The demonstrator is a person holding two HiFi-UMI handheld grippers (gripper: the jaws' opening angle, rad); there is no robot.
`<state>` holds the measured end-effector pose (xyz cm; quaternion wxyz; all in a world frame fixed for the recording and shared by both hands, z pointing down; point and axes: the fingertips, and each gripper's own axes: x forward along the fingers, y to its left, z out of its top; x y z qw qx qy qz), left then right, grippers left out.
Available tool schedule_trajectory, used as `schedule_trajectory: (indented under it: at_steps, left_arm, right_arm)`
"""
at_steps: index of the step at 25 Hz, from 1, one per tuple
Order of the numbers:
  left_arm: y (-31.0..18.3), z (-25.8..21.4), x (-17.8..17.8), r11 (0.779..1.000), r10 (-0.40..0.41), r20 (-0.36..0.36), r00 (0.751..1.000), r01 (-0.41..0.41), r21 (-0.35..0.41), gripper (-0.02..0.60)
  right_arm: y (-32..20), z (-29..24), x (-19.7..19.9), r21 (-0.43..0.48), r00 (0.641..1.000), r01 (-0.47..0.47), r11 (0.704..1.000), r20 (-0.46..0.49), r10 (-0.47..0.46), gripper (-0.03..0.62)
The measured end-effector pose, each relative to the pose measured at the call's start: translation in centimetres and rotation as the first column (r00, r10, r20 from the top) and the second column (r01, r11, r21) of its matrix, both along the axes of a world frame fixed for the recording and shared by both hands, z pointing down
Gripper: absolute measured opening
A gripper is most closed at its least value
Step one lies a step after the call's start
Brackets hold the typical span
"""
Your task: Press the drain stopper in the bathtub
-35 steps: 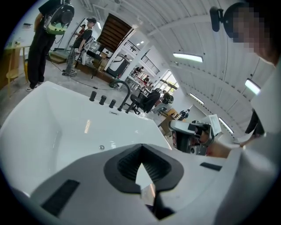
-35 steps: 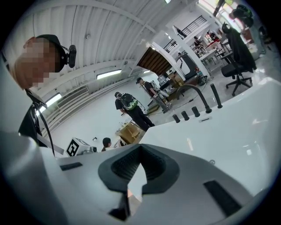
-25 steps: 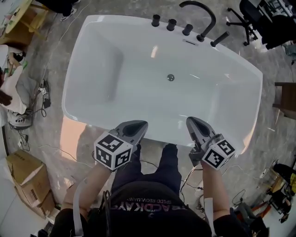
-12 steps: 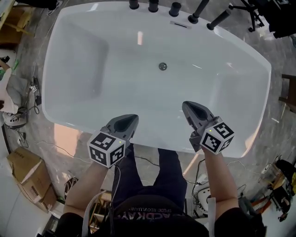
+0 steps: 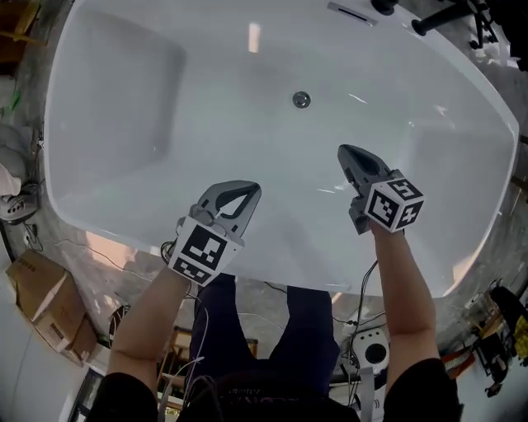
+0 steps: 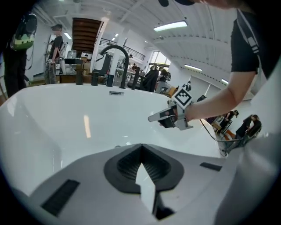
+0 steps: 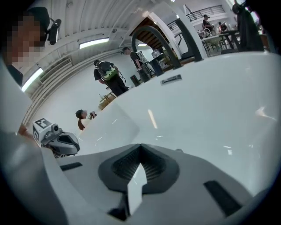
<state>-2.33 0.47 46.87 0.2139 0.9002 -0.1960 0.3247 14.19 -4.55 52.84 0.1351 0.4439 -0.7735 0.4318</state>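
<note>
Item one: white bathtub [image 5: 206, 124], seen from above in the head view, dry inside. Item two: drain stopper [image 5: 301, 100], a small round metal disc set in the tub floor toward the far wall, below the overflow plate [image 5: 353, 12]; nothing touches it. Item three: my left hand-held gripper [image 5: 246, 189], grey, held over the near inner wall of the tub with its tip pointing toward the far side; its own view shows the jaws closed tip to tip with nothing between them. Its marker cube [image 5: 202, 250] sits at the rear, over the near rim. Item four: my right hand-held gripper [image 5: 347, 152], reaching farther into the tub than the left one, its tip aimed roughly at the stopper yet well apart from it; its own view likewise shows the jaws pressed together and empty. Its marker cube [image 5: 394, 203] faces up. The stopper lies nearer my right gripper than my left, beyond both tips. Item five: black curved faucet [image 6: 115, 57] with a row of black knobs beside it on the far rim, clear in the left gripper view. Item six: cardboard box [image 5: 41, 301] on the floor [image 5: 82, 247] outside the tub, at my left. Several people stand in the background of both gripper views.
</note>
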Motion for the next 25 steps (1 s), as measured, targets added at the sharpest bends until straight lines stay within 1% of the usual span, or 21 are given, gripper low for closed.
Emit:
schedule_trajectory:
  at_steps: [3,6,10,12,17,21,25]
  left_arm:
    - [0.0,3.4,-0.6,1.0,0.027,0.014,1.0,-0.027,0.01,0.009]
    - [-0.4,6.4,-1.3,0.999,0.035,0.038,0.999,-0.035,0.021,0.008]
    - [-0.8,9.2,-2.2,0.996,0.063,0.063,0.996,-0.066,0.055,0.009]
    - [-1.0,10.5,-2.8,0.996,0.07,0.071,0.995,-0.074,0.055,0.009]
    - [-1.5,11.6,-3.2,1.0,0.025,0.042,0.999,-0.025,0.006,0.009]
    - [-2.3,11.5,-2.8,0.999,0.015,0.014,1.0,-0.014,-0.031,0.008]
    - [-2.9,11.9,-3.0,0.994,-0.025,0.006,1.0,0.026,-0.107,0.009]
  right_arm:
    - [-1.9,4.6,0.1,-0.028,1.0,-0.004,1.0,-0.018,0.004,0.012]
    - [-4.1,8.8,0.1,-0.036,0.999,-0.004,0.999,-0.044,0.003,0.014]
    - [-6.8,14.1,0.0,-0.05,0.996,-0.004,0.999,-0.085,0.0,0.014]
    - [-8.3,17.0,0.0,-0.059,0.992,0.004,0.998,-0.124,-0.012,0.014]
    - [-11.8,22.9,0.5,-0.093,0.984,0.0,0.996,-0.177,-0.017,0.015]
    - [-12.6,27.8,1.2,-0.168,0.968,-0.027,0.985,-0.252,-0.016,0.012]
    - [-13.0,31.7,1.0,-0.228,0.963,-0.04,0.973,-0.27,-0.023,0.012]
